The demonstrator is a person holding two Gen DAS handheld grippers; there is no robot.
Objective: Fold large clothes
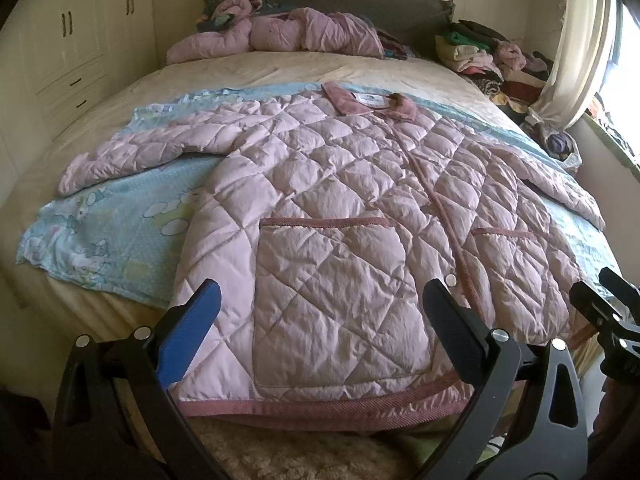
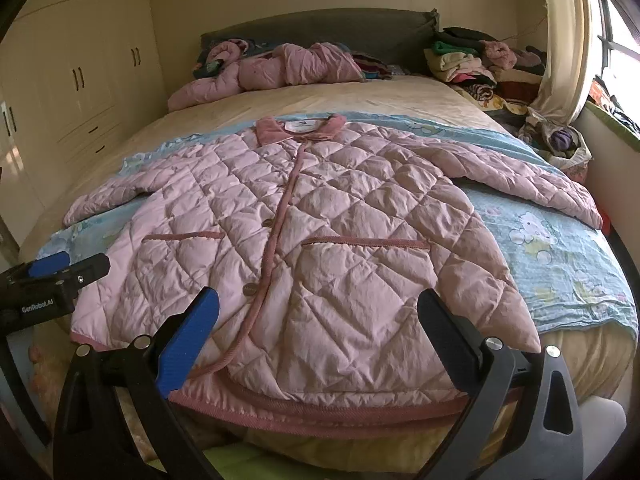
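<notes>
A pink quilted jacket (image 1: 340, 208) (image 2: 304, 232) lies spread flat, front up, on a light blue printed sheet (image 1: 120, 220) (image 2: 552, 248), both sleeves stretched out to the sides and the collar at the far end. My left gripper (image 1: 320, 312) hovers open over the jacket's left pocket near the hem, nothing between its fingers. My right gripper (image 2: 320, 316) is open above the hem on the right half, also holding nothing. Each gripper shows at the edge of the other's view: the right one (image 1: 604, 304), the left one (image 2: 60, 276).
The bed (image 1: 280, 68) has a crumpled pink quilted garment (image 1: 280, 34) by the dark headboard and a pile of clothes (image 2: 480, 64) at the far right. White wardrobes (image 2: 80, 72) stand at the left, a curtain (image 2: 568, 40) and window at the right.
</notes>
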